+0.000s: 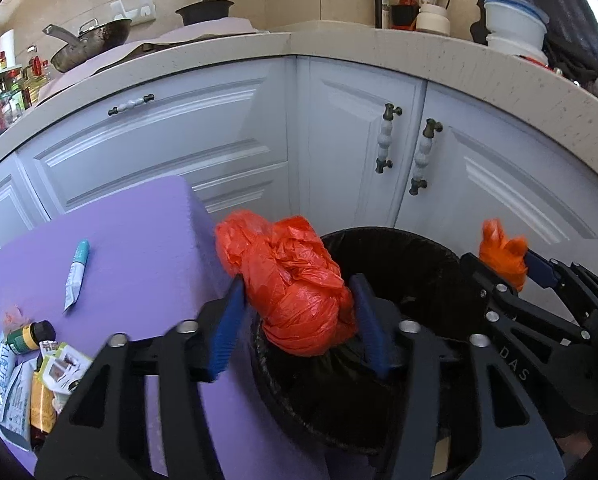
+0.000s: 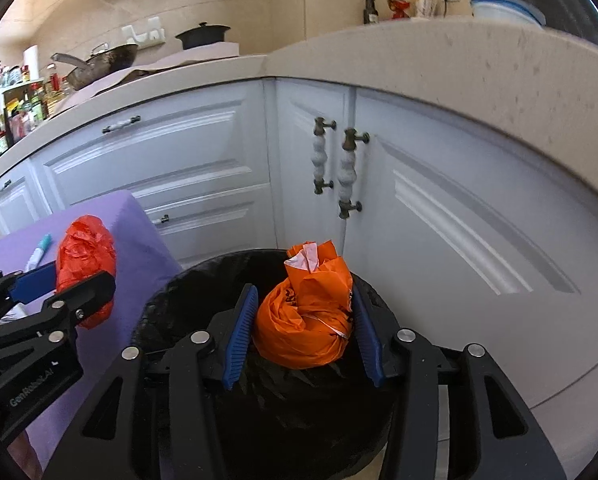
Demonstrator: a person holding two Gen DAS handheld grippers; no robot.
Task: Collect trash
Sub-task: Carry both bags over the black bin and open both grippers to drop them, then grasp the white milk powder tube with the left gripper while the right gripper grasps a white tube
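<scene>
I hold my left gripper (image 1: pixel 301 316) around the red bag (image 1: pixel 291 284) and my right gripper (image 2: pixel 305 320) around the orange bag (image 2: pixel 307 320), both over the black-lined bin (image 2: pixel 171 312) below and ahead. Pads sit half-wide beside the plastic; whether they press it I cannot tell. To drop cleanly, I should spread wider over the bin's mouth. Both grippers tilt downward.

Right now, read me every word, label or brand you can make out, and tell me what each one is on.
"DAS": on the right gripper arm, letters running downward.
"GenRobot.AI": on the left gripper body.
Print on the packets, green-labelled bottle and tube: too small or blurred.
</scene>
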